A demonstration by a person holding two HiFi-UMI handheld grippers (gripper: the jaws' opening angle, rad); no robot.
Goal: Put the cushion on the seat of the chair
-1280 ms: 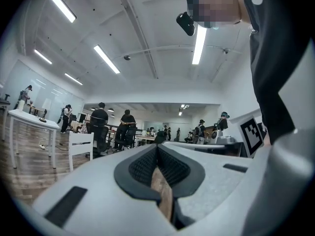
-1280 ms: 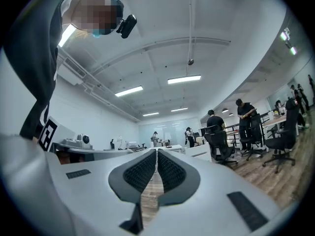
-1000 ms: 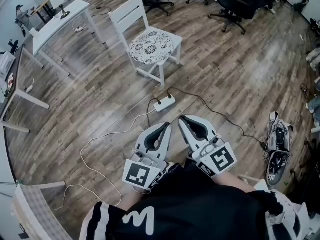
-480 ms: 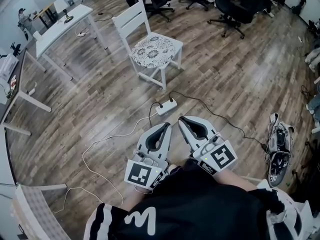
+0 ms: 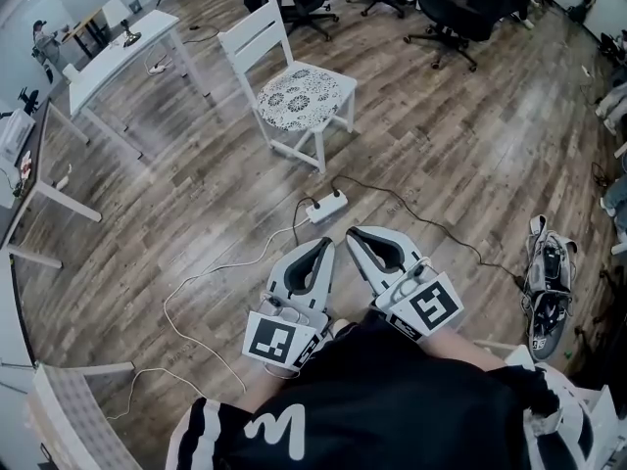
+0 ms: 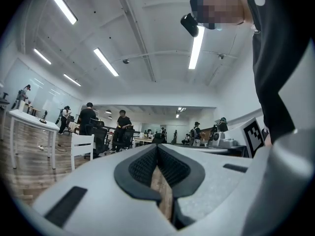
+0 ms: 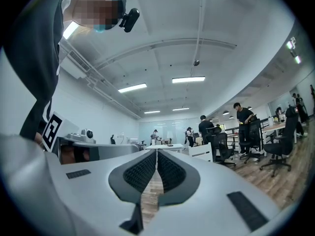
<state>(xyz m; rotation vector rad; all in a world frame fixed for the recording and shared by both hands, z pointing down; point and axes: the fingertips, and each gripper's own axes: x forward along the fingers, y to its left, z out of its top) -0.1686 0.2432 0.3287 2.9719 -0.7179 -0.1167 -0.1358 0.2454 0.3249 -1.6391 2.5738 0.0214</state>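
Observation:
A white wooden chair stands on the floor ahead, and a patterned round cushion lies on its seat. Both grippers are held close to the person's body, well short of the chair. My left gripper is shut with nothing between its jaws. My right gripper is beside it, also shut and holding nothing. In the left gripper view the white chair is small at the left, past the closed jaws. The right gripper view has the chair just right of its jaw tips.
A white power strip with cables lies on the wood floor between the grippers and the chair. A white table stands at the left. Black office chairs are at the back. A bag lies at the right.
The view has shifted slightly, so the chair sits a little lower in the picture. Both grippers stay together and shut.

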